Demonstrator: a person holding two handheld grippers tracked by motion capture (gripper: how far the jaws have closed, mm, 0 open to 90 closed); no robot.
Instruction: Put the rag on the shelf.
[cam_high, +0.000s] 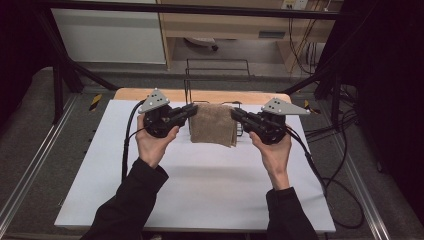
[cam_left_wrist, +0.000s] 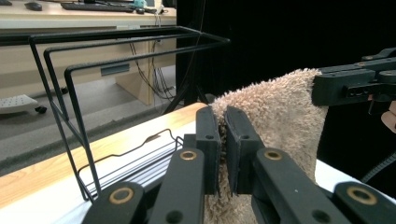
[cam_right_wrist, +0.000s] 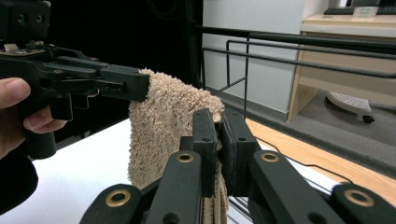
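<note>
You are holding a tan terry towel (cam_high: 214, 124) stretched between your two grippers, lifted above the white table top (cam_high: 200, 185) just in front of the black wire rack (cam_high: 218, 70). It is a thick, looped-pile cloth, folded so it hangs as a short doubled rectangle, its lower edge close to the table in the high view. Your left gripper (cam_high: 191, 111) is clenched on the towel's upper left corner and your right gripper (cam_high: 235, 114) is clenched on the upper right corner, so the top edge runs nearly level between them.

The left gripper view (cam_left_wrist: 223, 140) shows its jaws pressed together with pile squeezed between them, and the far corner pinched by the other gripper (cam_left_wrist: 327, 86); it also shows the rack's three upright wire loops (cam_left_wrist: 70, 74) and its low wire base on the wooden strip (cam_left_wrist: 37, 172) at the table's far edge. The right gripper view (cam_right_wrist: 219, 140) shows the same pinch from the other side, with the towel (cam_right_wrist: 159, 126) draping down in a soft fold and your left hand (cam_right_wrist: 18, 116) around its handle.

No writing on the towel, rack or grippers is readable
</note>
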